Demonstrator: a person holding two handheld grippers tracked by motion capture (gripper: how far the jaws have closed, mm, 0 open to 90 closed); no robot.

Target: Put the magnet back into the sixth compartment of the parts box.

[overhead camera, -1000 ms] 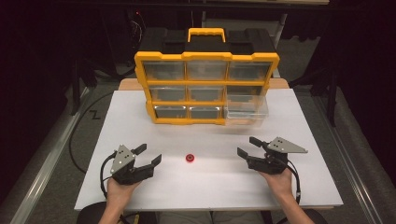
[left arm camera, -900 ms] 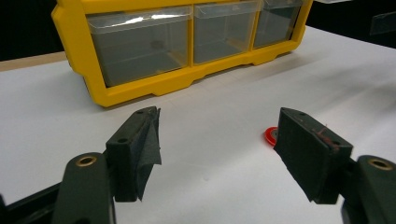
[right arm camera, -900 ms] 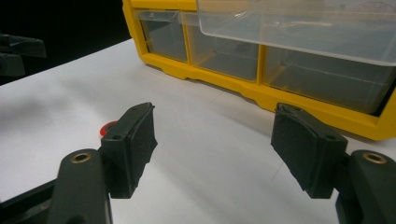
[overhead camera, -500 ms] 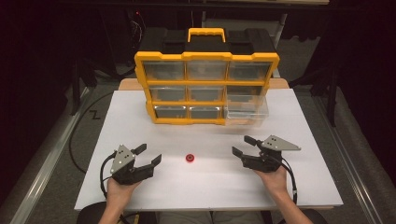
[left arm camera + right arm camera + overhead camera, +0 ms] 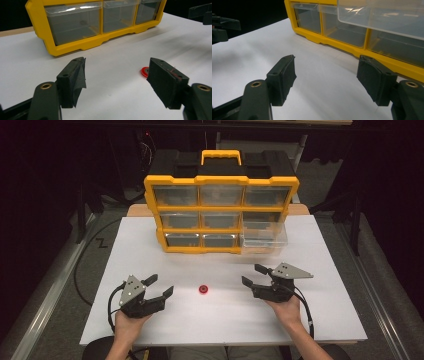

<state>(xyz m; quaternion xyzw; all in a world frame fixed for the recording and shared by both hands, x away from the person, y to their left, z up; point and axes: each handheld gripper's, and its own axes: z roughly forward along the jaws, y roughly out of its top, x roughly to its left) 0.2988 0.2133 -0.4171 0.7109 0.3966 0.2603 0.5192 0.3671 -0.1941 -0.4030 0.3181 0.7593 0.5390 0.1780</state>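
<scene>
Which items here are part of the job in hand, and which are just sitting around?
In the job:
- small red ring on the table, between the grippers
- left gripper, open
- right gripper, open
- pulled-out clear drawer, likely

Just there:
- yellow drawer organizer, other drawers shut
- white table

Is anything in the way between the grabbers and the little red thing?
Nothing visible: only bare white table lies between the little red ring and the open left gripper or the open right gripper.
</scene>
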